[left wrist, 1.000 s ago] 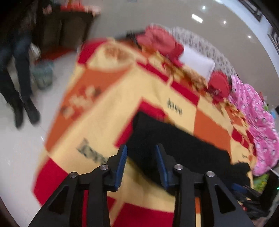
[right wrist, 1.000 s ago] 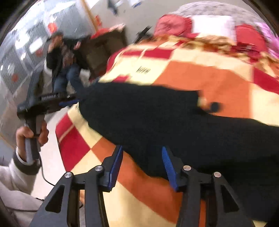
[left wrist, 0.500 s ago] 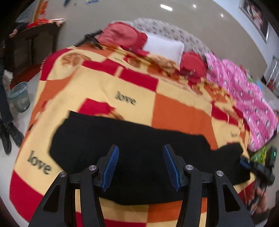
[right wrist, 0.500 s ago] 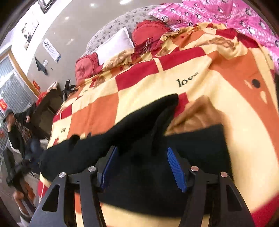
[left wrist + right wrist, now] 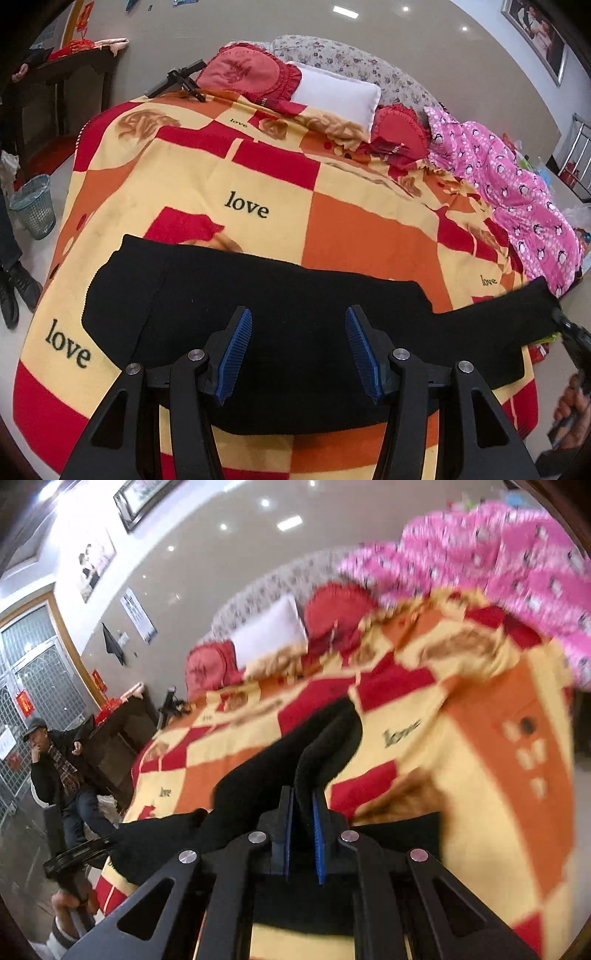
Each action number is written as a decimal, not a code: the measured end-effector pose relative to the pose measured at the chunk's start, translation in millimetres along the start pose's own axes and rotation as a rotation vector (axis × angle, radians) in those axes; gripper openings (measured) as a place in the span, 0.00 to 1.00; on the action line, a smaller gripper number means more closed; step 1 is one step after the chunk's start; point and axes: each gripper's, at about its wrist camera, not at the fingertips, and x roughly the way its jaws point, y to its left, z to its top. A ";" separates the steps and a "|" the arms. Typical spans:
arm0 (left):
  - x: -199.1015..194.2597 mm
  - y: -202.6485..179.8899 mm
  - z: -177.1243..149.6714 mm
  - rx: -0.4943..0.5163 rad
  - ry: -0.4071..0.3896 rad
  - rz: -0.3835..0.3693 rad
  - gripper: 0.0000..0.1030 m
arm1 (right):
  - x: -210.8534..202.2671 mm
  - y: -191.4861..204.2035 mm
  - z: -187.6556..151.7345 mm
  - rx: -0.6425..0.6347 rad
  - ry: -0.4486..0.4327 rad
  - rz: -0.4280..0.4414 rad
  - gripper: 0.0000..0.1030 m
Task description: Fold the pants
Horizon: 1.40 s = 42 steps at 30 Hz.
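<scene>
1. Black pants (image 5: 280, 314) lie spread across the checked blanket (image 5: 354, 229), near its 6 o'clock edge.
2. Left gripper (image 5: 298, 350) hovers above the pants, fingers wide apart, holding nothing.
3. Right gripper (image 5: 303, 834) is clamped on a raised fold of the pants (image 5: 321, 753), at 12 o'clock from its fingers.

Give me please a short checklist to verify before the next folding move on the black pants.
1. Right gripper shut on the black pants: ok, cloth sits between its blue pads.
2. Left gripper open and free: ok, nothing between its fingers.
3. Pants lie on the checked blanket: ok, though one end hangs at the bed edge.
4. Pants flat, without wrinkles: cannot tell, the black cloth shows no detail.
5. Grip covers both layers: cannot tell.
</scene>
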 end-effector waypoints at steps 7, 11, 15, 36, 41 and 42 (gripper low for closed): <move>12.5 -1.8 -10.2 0.022 0.051 0.012 0.51 | 1.7 -43.7 -25.1 0.049 0.106 -0.169 0.09; 19.4 -6.2 -10.1 0.036 0.074 0.033 0.51 | 40.6 -71.6 -42.8 0.069 0.218 -0.269 0.11; 15.1 -5.6 -9.2 0.044 0.063 0.063 0.52 | 28.7 -61.4 -37.8 0.034 0.199 -0.337 0.34; -8.8 42.9 -11.1 -0.012 -0.012 0.190 0.53 | 155.6 134.3 -53.1 -0.222 0.346 0.111 0.56; -5.9 58.3 -12.4 -0.053 -0.019 0.224 0.54 | 186.6 159.3 -54.5 -0.262 0.367 0.124 0.57; -3.3 59.3 -11.9 -0.051 -0.017 0.231 0.54 | 191.0 162.5 -55.5 -0.279 0.367 0.108 0.56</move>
